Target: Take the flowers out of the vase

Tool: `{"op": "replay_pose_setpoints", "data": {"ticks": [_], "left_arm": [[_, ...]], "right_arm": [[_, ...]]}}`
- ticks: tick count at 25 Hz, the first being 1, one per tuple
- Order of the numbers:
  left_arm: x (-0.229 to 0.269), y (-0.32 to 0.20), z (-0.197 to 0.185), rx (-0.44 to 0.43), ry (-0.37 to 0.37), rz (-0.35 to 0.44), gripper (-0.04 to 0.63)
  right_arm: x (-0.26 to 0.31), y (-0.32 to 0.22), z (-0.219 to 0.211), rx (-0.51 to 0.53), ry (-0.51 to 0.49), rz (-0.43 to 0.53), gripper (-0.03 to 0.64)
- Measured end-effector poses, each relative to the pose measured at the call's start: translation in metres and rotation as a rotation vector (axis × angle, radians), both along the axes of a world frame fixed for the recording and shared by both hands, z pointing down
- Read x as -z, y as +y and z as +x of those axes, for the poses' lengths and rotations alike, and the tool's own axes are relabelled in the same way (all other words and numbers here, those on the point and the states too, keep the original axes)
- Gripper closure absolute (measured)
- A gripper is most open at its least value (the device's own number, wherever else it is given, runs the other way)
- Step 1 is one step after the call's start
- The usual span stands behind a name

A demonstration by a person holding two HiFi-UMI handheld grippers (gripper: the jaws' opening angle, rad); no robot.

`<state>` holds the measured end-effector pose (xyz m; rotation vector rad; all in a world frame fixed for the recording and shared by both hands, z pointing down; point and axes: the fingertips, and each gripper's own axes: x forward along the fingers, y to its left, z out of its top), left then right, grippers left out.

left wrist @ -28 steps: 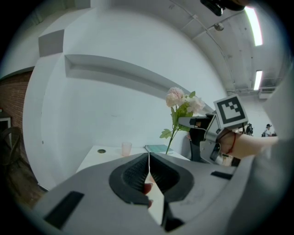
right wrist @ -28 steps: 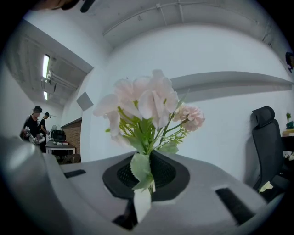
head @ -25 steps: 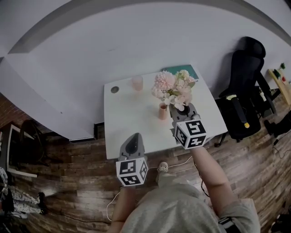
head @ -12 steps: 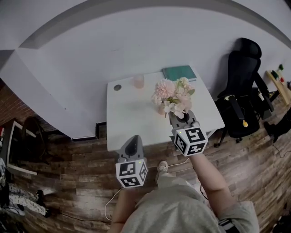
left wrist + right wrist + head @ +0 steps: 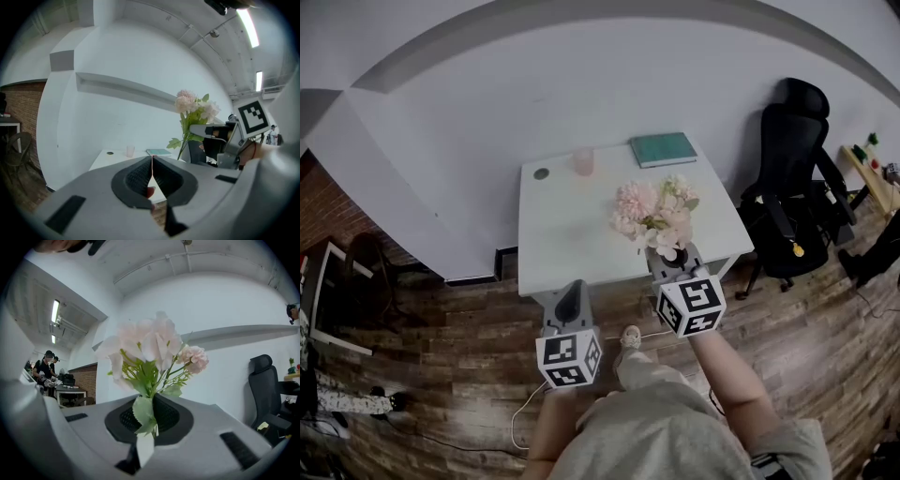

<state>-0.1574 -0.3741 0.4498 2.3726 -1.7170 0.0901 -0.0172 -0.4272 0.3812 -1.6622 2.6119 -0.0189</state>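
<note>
The right gripper (image 5: 151,416) is shut tight on the green stems (image 5: 151,380) of the flowers (image 5: 152,345), low down, just under the leaves; the left gripper (image 5: 152,173) is shut too, and nothing can be seen held in it.

The flowers are held up in the air over the near right part of the table (image 5: 562,234), with the pink heads leaning away from the person; a pink cup (image 5: 583,161) and a green book (image 5: 664,148) are left at the far side; no vase can be seen now, and it may be hidden under the flowers.

The bunch is likely light; the petals look soft and easy to crush, and the stems look thin and bendy; so it is best held low on the stems, all together, and not squeezed hard.

A second ago the flowers were further back on the table, with a small pink vase seen just below them; since then both grippers have been pulled back toward the person, and the flowers have been brought along.
</note>
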Motion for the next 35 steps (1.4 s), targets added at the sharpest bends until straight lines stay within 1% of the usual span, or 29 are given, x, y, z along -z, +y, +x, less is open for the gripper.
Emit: {"op": "replay_pose_setpoints", "data": {"ticks": [7, 16, 29, 35], "left_arm": [[0.005, 0.035, 0.001, -0.004, 0.011, 0.011, 0.587], [0.008, 0.059, 0.001, -0.009, 0.016, 0.011, 0.587], [0.012, 0.057, 0.004, -0.012, 0.006, 0.02, 0.588], [0.009, 0.055, 0.003, -0.014, 0.005, 0.018, 0.588]], "right_arm": [[-0.004, 0.045, 0.0, -0.001, -0.004, -0.014, 0.592], [-0.013, 0.087, -0.002, 0.001, -0.018, -0.033, 0.592], [-0.018, 0.093, 0.004, 0.002, -0.033, -0.05, 0.592], [-0.021, 0.092, 0.004, -0.001, -0.023, -0.045, 0.594]]}}
